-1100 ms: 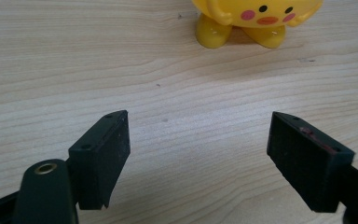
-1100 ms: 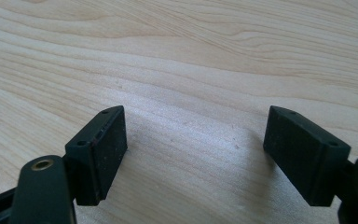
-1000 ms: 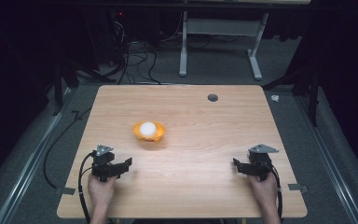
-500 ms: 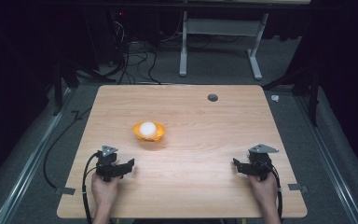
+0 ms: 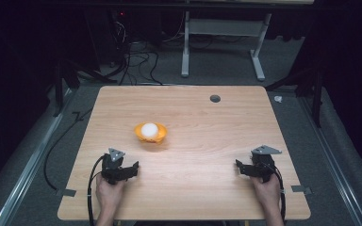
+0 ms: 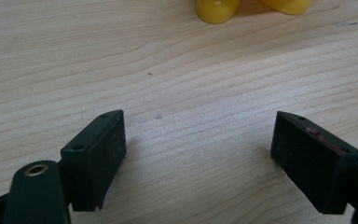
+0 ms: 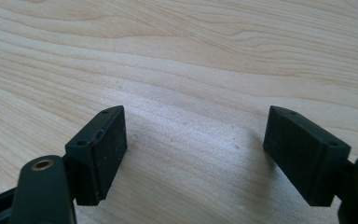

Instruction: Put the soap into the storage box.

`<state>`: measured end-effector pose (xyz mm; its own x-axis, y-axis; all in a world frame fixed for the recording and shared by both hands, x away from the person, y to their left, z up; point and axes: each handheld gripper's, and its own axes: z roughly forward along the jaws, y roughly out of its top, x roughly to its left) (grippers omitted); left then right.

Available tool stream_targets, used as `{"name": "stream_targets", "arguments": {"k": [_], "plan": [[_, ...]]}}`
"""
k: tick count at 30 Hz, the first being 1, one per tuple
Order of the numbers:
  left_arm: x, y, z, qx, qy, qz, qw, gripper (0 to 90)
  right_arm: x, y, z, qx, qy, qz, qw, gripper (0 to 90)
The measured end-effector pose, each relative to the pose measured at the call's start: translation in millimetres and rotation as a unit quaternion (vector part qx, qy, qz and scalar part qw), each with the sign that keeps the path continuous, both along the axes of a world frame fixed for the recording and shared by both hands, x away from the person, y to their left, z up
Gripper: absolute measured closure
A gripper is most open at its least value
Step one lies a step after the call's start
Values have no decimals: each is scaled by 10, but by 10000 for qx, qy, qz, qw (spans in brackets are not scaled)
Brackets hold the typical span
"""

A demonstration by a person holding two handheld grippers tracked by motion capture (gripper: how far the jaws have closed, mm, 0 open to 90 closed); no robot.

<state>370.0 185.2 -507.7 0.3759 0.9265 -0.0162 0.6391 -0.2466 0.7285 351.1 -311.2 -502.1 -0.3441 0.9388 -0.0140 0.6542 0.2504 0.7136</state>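
High view: orange bowl (image 5: pixel 151 133) with a white ball (image 5: pixel 149 129) in it, standing on the table (image 5: pixel 207 122) left of centre. Left tool (image 5: pixel 134 168) at the near edge, jaws pointing right and a little away from the person; bowl lies ahead of it and slightly to its right, near but clearly apart. Right tool (image 5: pixel 238 166) at the near right, jaws pointing left, well apart from the bowl. Left hand (image 5: pixel 108 194) plainly the nearer; a forward reach with a small swing toward the centre would likely meet the bowl. Bowl round, no long axis to line up with.

Left gripper view: left tool (image 6: pixel 200 137) spread wide, nothing between the jaws, bare wood beneath. Yellow-orange bases of the bowl (image 6: pixel 286 5) and of something beside it, cut off at the top edge, ahead and right of the gap's midline.

Right gripper view: right tool (image 7: pixel 196 135) also spread wide, holding nothing, bare grain ahead.

Against the earlier high view: left tool shifted slightly right and nearer the table's edge, now turned more toward the bowl; right tool and bowl unmoved.
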Motion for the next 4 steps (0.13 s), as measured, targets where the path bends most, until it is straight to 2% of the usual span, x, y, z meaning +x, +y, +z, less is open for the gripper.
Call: {"name": "stream_targets", "arguments": {"k": [4], "plan": [[-2, 1, 0, -1, 0, -1, 10000, 185, 0, 0, 0, -2, 1, 0, 10000, 223]]}}
